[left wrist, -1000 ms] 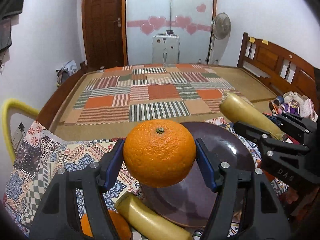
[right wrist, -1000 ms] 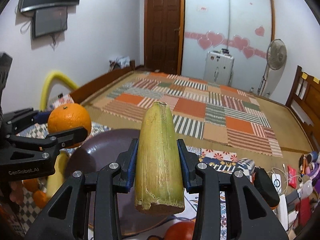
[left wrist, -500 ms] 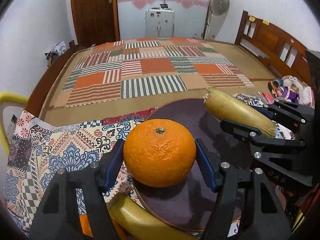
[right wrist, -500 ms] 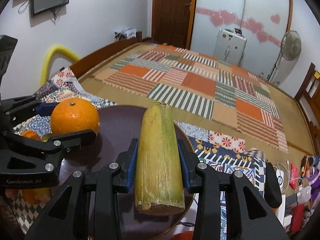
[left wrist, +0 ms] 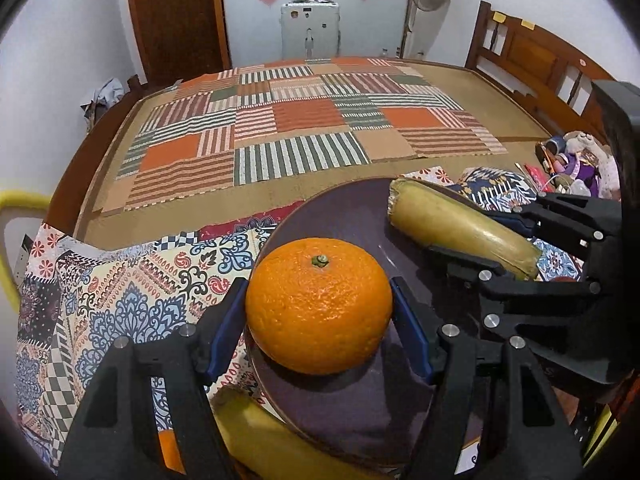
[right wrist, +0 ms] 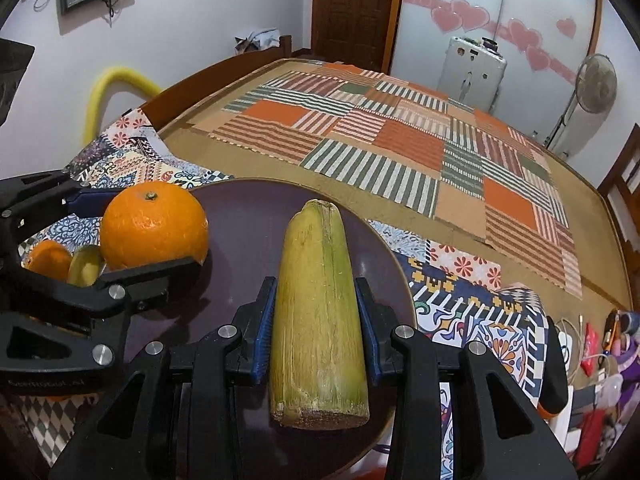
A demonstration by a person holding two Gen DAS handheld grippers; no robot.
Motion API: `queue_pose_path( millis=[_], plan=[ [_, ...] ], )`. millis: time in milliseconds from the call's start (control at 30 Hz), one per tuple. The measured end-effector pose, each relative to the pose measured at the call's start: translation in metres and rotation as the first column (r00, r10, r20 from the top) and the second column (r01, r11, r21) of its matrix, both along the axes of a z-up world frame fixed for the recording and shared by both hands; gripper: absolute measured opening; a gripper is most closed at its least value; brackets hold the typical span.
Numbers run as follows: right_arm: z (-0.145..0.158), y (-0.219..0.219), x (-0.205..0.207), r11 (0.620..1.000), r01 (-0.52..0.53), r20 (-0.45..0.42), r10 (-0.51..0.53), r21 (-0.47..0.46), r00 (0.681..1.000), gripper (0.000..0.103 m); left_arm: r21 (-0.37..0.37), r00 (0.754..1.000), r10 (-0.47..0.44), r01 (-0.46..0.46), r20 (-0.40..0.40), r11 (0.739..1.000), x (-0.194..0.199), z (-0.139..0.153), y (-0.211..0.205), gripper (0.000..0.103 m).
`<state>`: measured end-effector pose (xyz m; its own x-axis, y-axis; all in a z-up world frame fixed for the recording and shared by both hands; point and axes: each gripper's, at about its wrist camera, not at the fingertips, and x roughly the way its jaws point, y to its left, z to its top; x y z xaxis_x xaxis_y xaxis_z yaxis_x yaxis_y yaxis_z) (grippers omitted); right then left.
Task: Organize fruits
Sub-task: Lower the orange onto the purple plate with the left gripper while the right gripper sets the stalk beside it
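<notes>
Dimpled round orange [left wrist: 318,306] in left claw [left wrist: 319,322], fibrous cane cylinder [right wrist: 318,300] in right claw [right wrist: 316,334]

- Orange [left wrist: 318,306]: dimpled, slightly glossy peel.
- Cane piece [right wrist: 318,304]: fibrous, matt, rough cut end.
- Plate [right wrist: 240,224]: smooth, dull purple sheen.
- Tablecloth [left wrist: 120,292], at 9 o'clock: printed cloth.
- Left gripper [left wrist: 316,320]: matt black plastic, metal screws.

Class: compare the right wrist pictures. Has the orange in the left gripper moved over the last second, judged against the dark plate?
Yes. The orange, shut in the left gripper, has come down and inward: it now overlaps the dark plate at its left rim.
</notes>
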<state>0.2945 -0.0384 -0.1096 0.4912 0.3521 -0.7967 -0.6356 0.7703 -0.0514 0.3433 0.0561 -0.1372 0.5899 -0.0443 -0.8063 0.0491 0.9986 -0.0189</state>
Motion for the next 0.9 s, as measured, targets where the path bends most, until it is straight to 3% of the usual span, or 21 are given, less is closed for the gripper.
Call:
queue_pose_path(
  millis=[167,233,400,733,900],
  plan=[
    [0.0,-0.002,-0.002,1.0,0.0,0.011,0.0,-0.002,1.0,0.035,-0.023,1.0,0.001,-0.001,-0.001,1.0,0.0,0.001,0.002,0.071],
    [0.003,-0.005,-0.003,1.0,0.002,0.018,-0.002,0.012,1.0,0.043,-0.026,1.0,0.01,-0.009,0.024,1.0,-0.002,0.005,0.004,0.074],
    [0.014,-0.011,-0.014,1.0,0.017,0.081,-0.019,0.023,0.997,0.045,-0.037,0.998,0.009,-0.006,0.063,0.999,-0.016,0.017,0.005,0.075],
    [0.046,-0.023,-0.055,0.998,0.006,0.207,-0.021,0.069,0.978,0.045,0.006,0.974,0.026,-0.028,0.224,1.0,-0.075,0.066,0.008,0.081],
    [0.059,-0.032,-0.071,0.992,0.003,0.22,-0.03,0.123,0.975,0.046,0.028,0.955,0.052,-0.063,0.292,0.998,-0.107,0.085,0.013,0.087]
  ],
)
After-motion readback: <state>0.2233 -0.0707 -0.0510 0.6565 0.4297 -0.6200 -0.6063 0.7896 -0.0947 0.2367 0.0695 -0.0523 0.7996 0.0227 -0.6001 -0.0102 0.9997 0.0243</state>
